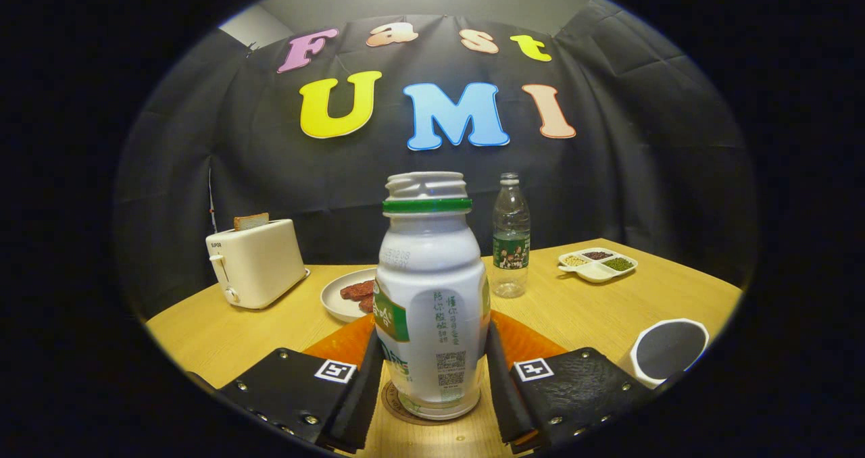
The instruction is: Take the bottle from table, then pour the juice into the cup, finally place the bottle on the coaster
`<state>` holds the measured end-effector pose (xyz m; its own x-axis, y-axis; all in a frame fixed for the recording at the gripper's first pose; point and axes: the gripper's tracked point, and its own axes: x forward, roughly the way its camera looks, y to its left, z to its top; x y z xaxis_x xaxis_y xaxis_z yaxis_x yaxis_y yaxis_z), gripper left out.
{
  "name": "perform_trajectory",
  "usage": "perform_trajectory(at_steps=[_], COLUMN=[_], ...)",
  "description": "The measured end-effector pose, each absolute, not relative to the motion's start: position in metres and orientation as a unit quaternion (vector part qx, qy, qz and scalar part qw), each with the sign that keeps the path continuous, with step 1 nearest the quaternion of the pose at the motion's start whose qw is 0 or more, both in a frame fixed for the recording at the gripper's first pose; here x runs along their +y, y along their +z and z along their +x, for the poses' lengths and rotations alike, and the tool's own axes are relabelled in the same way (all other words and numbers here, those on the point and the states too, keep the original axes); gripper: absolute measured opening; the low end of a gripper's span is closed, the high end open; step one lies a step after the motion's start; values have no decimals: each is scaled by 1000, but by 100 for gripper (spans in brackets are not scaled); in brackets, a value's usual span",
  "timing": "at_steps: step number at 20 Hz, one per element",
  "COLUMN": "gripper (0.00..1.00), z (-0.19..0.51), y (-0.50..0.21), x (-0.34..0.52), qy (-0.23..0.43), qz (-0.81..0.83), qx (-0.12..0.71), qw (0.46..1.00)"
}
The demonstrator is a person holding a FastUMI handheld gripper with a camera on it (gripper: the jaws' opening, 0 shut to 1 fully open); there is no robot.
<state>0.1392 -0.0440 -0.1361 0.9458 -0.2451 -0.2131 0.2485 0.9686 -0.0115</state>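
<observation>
**Operator:** Gripper view has the white plastic juice bottle with a green neck ring upright and uncapped, standing on a round brown coaster on the wooden tabletop.

**Colleague:** And the jaws?

**Operator:** I see them set either side of the bottle's lower body, very close. I can't tell whether both press on it.

**Colleague:** The cup?

**Operator:** A white cup with a dark inside sits off to the right, just beyond the right finger. An orange mat lies behind the bottle; farther back are a cream toaster, a white plate of reddish food, a clear water bottle and a divided white dish.
</observation>
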Motion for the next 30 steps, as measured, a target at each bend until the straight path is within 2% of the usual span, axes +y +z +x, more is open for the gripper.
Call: perform_trajectory(at_steps=[6, 12, 14, 15, 16, 17, 22, 30], gripper=[70, 77, 81, 90, 96, 99, 99, 98], z=[143, 145, 145, 144, 142, 141, 142, 113], y=[-141, -145, -152, -148, -145, -139, -94, 25], x=[-40, -40, -39, -37, -40, -41, -29, -26], qy=[-121, -120, -115, -114, -116, -120, -95, -96], qz=[-1, 7, 17, 13, 6, -2, -8, -13], qx=[106, 98, 113, 108, 103, 97, 39, -50], qw=[987, 988, 987, 988, 988, 988, 995, 994])
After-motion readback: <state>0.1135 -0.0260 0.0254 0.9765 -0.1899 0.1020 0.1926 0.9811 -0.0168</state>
